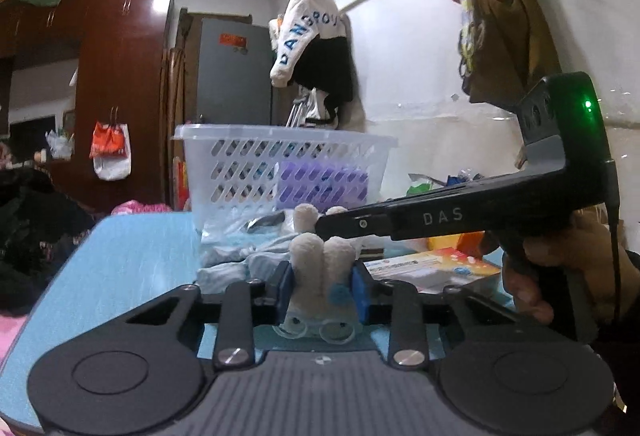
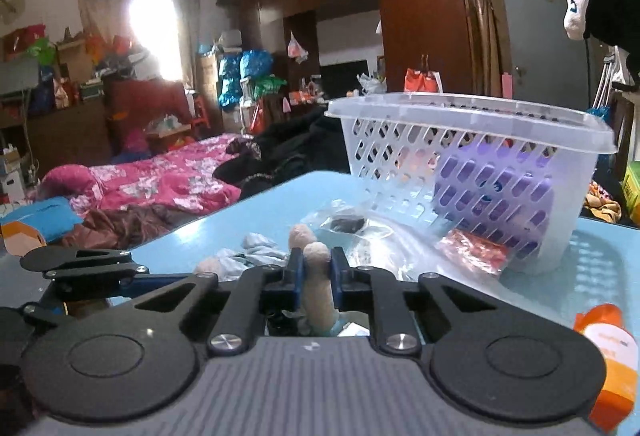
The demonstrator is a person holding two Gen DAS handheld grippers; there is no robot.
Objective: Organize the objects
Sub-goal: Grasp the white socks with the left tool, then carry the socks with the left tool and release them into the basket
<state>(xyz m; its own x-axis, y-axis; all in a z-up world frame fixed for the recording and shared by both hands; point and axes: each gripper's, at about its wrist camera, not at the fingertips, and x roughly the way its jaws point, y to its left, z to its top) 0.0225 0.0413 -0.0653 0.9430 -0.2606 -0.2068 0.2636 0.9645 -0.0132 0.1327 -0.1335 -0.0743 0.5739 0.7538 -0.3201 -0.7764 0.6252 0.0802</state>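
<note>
A cream plush toy [image 1: 322,256] with long ears and clear plastic glasses lies on the light blue table [image 1: 132,260]. My left gripper [image 1: 323,286] is shut on the toy's ears. My right gripper [image 2: 314,270] is shut on a cream limb of the same toy [image 2: 318,288]; its body also shows in the left wrist view [image 1: 440,216], reaching in from the right. A white perforated basket [image 1: 280,172] stands behind the toy and holds a purple box [image 1: 320,184]; the basket also shows in the right wrist view [image 2: 472,172].
Crumpled clear plastic bags [image 2: 360,232] and a light blue cloth [image 2: 256,248] lie in front of the basket. A red packet [image 2: 472,248] leans at its base. An orange bottle [image 2: 612,356] stands at the right. Flat boxes [image 1: 432,268] lie right of the toy.
</note>
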